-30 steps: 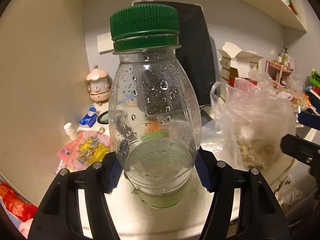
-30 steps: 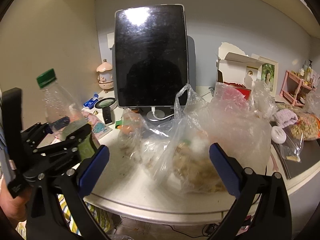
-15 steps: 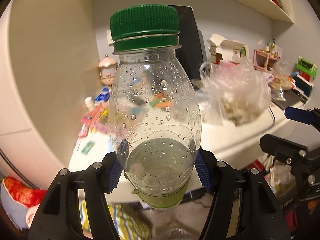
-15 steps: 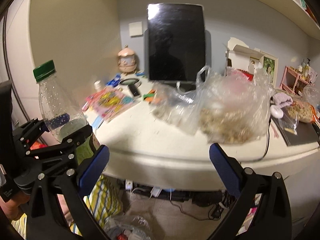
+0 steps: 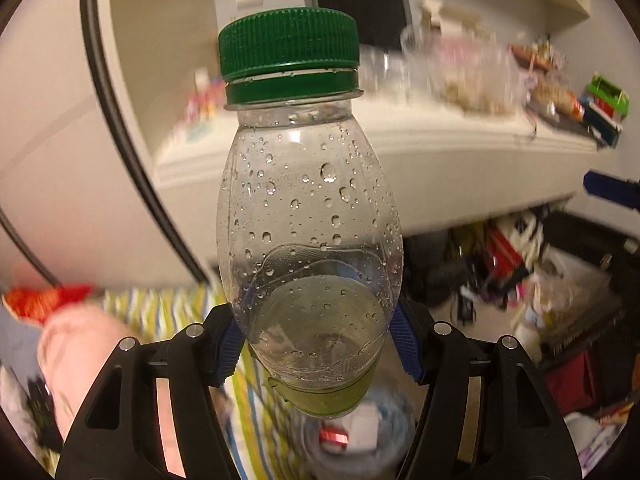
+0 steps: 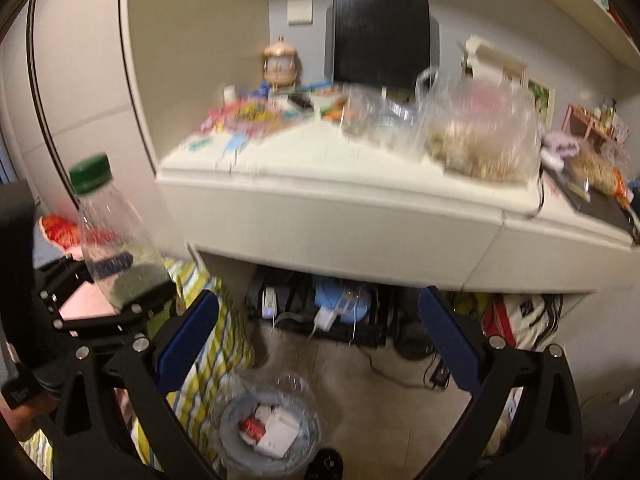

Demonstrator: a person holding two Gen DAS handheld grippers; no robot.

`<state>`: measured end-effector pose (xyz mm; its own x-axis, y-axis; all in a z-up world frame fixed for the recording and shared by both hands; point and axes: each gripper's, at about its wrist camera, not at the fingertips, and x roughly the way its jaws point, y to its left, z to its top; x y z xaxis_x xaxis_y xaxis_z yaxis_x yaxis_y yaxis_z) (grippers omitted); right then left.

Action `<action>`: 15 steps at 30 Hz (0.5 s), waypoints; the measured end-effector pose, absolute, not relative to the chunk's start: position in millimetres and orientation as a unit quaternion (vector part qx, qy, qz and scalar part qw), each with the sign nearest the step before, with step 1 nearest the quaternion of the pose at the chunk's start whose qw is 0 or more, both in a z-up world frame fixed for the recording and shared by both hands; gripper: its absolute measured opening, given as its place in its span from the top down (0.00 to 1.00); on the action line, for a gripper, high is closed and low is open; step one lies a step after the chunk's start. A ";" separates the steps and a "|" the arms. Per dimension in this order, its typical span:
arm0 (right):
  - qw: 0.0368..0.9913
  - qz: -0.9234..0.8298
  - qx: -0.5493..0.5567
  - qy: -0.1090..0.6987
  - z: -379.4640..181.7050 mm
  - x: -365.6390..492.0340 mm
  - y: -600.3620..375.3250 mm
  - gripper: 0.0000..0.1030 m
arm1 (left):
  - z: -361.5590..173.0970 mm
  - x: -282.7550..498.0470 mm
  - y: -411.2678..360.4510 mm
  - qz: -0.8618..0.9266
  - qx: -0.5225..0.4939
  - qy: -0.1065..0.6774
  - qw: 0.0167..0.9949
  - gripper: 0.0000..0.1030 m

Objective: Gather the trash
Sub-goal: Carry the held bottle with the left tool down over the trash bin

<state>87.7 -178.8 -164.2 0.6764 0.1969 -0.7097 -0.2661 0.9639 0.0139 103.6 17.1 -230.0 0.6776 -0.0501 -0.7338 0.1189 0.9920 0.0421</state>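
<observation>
My left gripper point(image 5: 318, 348) is shut on a clear plastic bottle point(image 5: 308, 232) with a green cap and a little liquid, held upright in the air off the desk. The bottle also shows at the left of the right wrist view point(image 6: 116, 240), with the left gripper point(image 6: 96, 300) around its base. A round trash bin point(image 6: 266, 428) lined with clear plastic stands on the floor, below and right of the bottle, with some trash in it. The bin shows blurred under the bottle in the left wrist view point(image 5: 352, 440). My right gripper point(image 6: 316, 340) is open and empty above the bin.
The white desk point(image 6: 340, 200) carries a dark monitor point(image 6: 380, 28), clear plastic bags of food point(image 6: 480, 140), colourful wrappers point(image 6: 248, 114) and a lamp figurine point(image 6: 280, 62). Cables and bags lie under the desk point(image 6: 340, 308). A striped cloth point(image 6: 208, 340) is at the left.
Both grippers have pulled back and down from the desk. The bottle stays in the left gripper. The floor and the trash bin have come into view.
</observation>
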 end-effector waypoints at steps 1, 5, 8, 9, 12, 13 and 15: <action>0.911 0.126 -0.046 0.389 -173.1 82.9 -178.0 0.06 | -243.7 97.7 17.0 -0.047 0.041 0.410 0.910 0.41; 0.899 0.123 -0.050 0.417 -215.4 69.1 -174.4 0.06 | -306.4 74.5 13.8 -0.049 0.038 0.459 0.886 0.41; 0.891 0.123 -0.048 0.434 -249.6 63.3 -174.1 0.06 | -355.3 62.6 9.6 -0.050 0.039 0.491 0.869 0.41; 0.888 0.123 -0.048 0.440 -264.1 62.2 -174.6 0.06 | -377.9 59.4 7.5 -0.050 0.039 0.504 0.861 0.41; 0.883 0.124 -0.052 0.451 -302.7 60.8 -175.6 0.06 | -430.2 59.1 4.0 -0.047 0.039 0.530 0.846 0.41; 0.880 0.122 -0.057 0.456 -316.1 60.9 -175.5 0.06 | -447.1 59.4 3.5 -0.047 0.039 0.540 0.839 0.41; 0.873 0.121 -0.062 0.469 -344.8 62.8 -176.2 0.06 | -482.6 61.2 0.4 -0.047 0.039 0.557 0.828 0.41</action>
